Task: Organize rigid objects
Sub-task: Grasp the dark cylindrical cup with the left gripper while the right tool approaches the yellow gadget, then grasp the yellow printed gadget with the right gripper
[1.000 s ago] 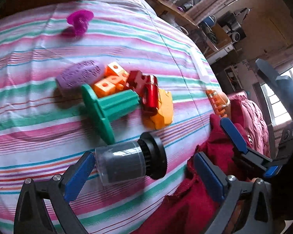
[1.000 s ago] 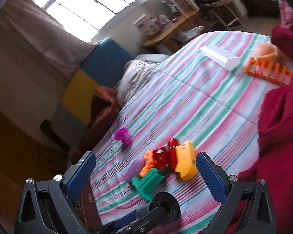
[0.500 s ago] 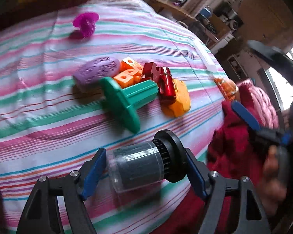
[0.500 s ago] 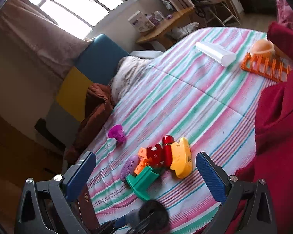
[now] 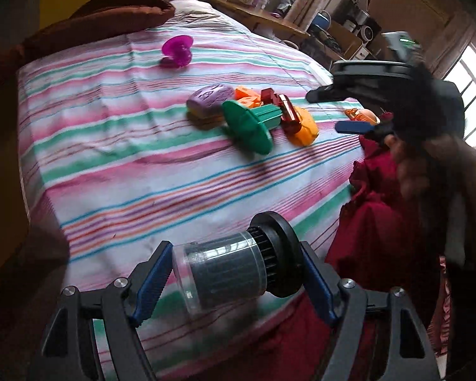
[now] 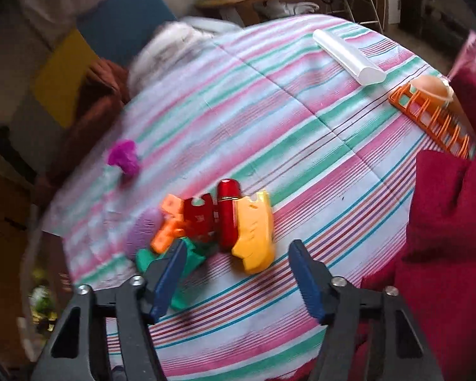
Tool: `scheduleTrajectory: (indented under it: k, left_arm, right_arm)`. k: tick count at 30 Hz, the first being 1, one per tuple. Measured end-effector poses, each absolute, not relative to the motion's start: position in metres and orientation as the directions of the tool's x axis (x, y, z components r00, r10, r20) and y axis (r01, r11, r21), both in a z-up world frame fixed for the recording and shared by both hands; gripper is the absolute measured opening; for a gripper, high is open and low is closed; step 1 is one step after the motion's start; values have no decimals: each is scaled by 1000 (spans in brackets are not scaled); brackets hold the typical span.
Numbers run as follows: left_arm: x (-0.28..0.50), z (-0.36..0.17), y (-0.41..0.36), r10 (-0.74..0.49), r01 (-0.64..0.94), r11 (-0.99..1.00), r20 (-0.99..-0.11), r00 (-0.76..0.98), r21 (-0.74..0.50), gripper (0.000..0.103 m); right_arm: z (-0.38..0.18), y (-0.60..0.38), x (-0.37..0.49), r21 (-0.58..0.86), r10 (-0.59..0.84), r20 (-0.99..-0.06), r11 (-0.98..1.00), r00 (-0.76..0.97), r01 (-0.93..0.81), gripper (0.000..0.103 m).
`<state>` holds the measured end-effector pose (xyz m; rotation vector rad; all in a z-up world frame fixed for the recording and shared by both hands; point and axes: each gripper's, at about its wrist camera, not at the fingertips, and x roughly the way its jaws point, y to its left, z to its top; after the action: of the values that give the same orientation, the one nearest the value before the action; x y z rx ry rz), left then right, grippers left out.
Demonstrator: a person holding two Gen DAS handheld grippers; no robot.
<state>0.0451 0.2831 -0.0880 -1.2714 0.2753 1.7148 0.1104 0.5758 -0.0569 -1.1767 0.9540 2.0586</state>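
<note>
Left gripper [image 5: 234, 281]: jaws pinching clear jar [image 5: 225, 274] end to end, black ribbed lid toward the right finger, jar lying sideways, raised off the striped bedspread [image 5: 117, 146]. Dark contents inside, detail unclear.

Right gripper [image 6: 236, 277]: jaws spread, nothing between them, hovering just short of the toy cluster. Frame motion-blurred.

Landmark = green flanged peg [image 5: 249, 123], lying on its side mid-bed:
- purple oval block [image 5: 210, 99] touching it on the far-left side
- orange cube pieces [image 6: 168, 227] just behind it, between purple block and red puzzle piece [image 6: 200, 214]
- red metallic cylinder [image 6: 228, 212] beside red piece, pressed against yellow-orange car-shaped piece [image 6: 254, 231]
- magenta spool-shaped piece [image 5: 177, 50] well apart, toward the head of the bed, alone
- white tube-shaped case [image 6: 347, 57] well apart, far side of bed
- orange rack [image 6: 431, 116] with peach rounded item at its far end, well apart, near the dark red blanket [image 6: 444, 222]

Held jar well apart from the peg, near the bed's near edge.
</note>
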Motion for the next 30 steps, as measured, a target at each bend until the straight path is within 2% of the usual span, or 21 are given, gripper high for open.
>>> scheduleTrajectory:
  k: [4,7,8,10,11,12,15,18,20,23,30]
  left_arm:
    - [44,-92,277,552,-772,-531,-834,-3,-349,79]
    - [42,-94,273,555,-766,-533,-832,3,-358,79]
    - [42,-95,270,556,-764,-534,-831,5,-362,79]
    - [42,-96,270,557,-762,-535,-831,7,-365,79]
    - [42,-98,270,556,-760,-537,-831,8,-366,79]
    - [42,-98,269,557,-757,-538,-831,10,-370,79]
    - [40,-99,269,565,-751,-538,-825,16,-383,79]
    - [38,-100,269,571,-745,-540,-821,18,-392,79]
    - [39,-100,268,573,-746,-538,-819,17,-392,79]
    - [38,-100,268,576,-746,-538,-818,15,-393,79]
    - [36,-101,267,577,-744,-540,-816,14,-394,79]
  right_arm:
    - [-79,586,92,181,140,-937,-588,-320,-788,54]
    - [-83,591,87,140,177,-939,-587,-295,-797,52]
    - [-82,593,87,110,215,-934,-585,-284,-804,47]
    - [-87,599,91,130,201,-936,-567,-289,-814,45]
    - [-94,606,96,212,140,-932,-539,-335,-815,51]
    - [-99,609,98,257,94,-932,-510,-350,-821,49]
    - [-99,606,94,215,124,-938,-527,-325,-822,48]
    - [-100,598,85,151,156,-944,-577,-290,-803,56]
    - [-102,595,83,149,151,-944,-598,-294,-787,70]
    - [-104,588,79,145,146,-943,-628,-299,-764,82]
    - [-101,592,89,214,107,-934,-597,-341,-773,94]
